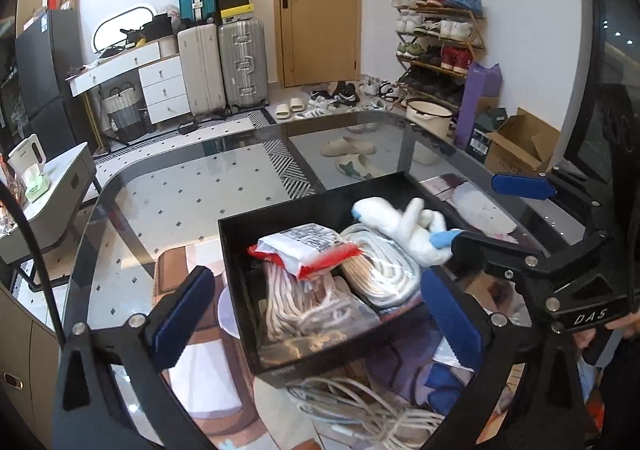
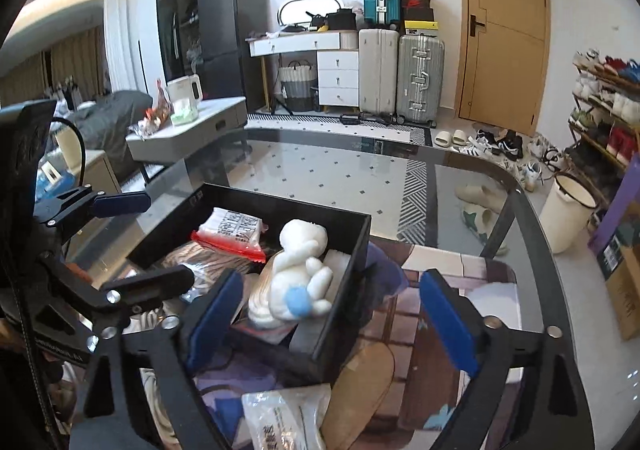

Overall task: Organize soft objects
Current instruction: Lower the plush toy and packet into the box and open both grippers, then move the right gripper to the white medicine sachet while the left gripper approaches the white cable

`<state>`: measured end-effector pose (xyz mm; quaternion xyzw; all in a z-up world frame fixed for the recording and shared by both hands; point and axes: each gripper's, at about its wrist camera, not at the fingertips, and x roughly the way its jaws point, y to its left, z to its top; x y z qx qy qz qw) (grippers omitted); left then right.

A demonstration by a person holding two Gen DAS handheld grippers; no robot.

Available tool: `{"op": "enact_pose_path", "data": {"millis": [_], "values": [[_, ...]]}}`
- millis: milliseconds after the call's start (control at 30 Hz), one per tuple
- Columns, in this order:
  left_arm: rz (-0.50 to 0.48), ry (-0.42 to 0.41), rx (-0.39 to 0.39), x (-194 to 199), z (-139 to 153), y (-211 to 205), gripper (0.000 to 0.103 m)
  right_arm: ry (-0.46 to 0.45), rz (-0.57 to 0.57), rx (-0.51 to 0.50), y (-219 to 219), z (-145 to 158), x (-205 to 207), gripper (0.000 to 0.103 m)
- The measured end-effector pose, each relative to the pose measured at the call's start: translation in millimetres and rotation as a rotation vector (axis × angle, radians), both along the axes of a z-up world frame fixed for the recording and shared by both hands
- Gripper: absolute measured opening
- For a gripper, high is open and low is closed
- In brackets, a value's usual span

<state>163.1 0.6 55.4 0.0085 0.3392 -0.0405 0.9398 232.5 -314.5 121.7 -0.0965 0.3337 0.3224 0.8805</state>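
Left tool (image 1: 316, 314) and right tool (image 2: 334, 320) spread wide, nothing gripped. White plush toy (image 2: 298, 282) seen ahead of right tool, inside black box (image 2: 344, 278) on glass surface (image 2: 500, 250), likely dropped there for sorting. Rope bundles (image 1: 304, 302) packed beside it.

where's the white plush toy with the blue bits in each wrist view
Left wrist view: the white plush toy lies right of centre, at the far right end of the black box, atop a coiled white rope.
Right wrist view: the toy sits at centre, against the box's right wall.
Shared landmark: the red-edged plastic packet, left of the toy in both.
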Motion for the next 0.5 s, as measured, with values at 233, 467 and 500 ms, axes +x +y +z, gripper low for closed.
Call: {"op": "enact_pose_path", "data": {"millis": [233, 467, 500], "values": [[0.035, -0.025, -0.02, -22, 5, 3, 0.103, -0.008, 0.036, -0.002, -9, 7, -22, 0.102], [0.104, -0.043, -0.065, -46, -4, 14, 0.103, -0.012, 0.048, -0.024, -14, 7, -41, 0.102], [0.115, -0.046, -0.074, -48, -5, 17, 0.103, -0.013, 0.049, -0.03, -16, 7, -44, 0.102]]}}
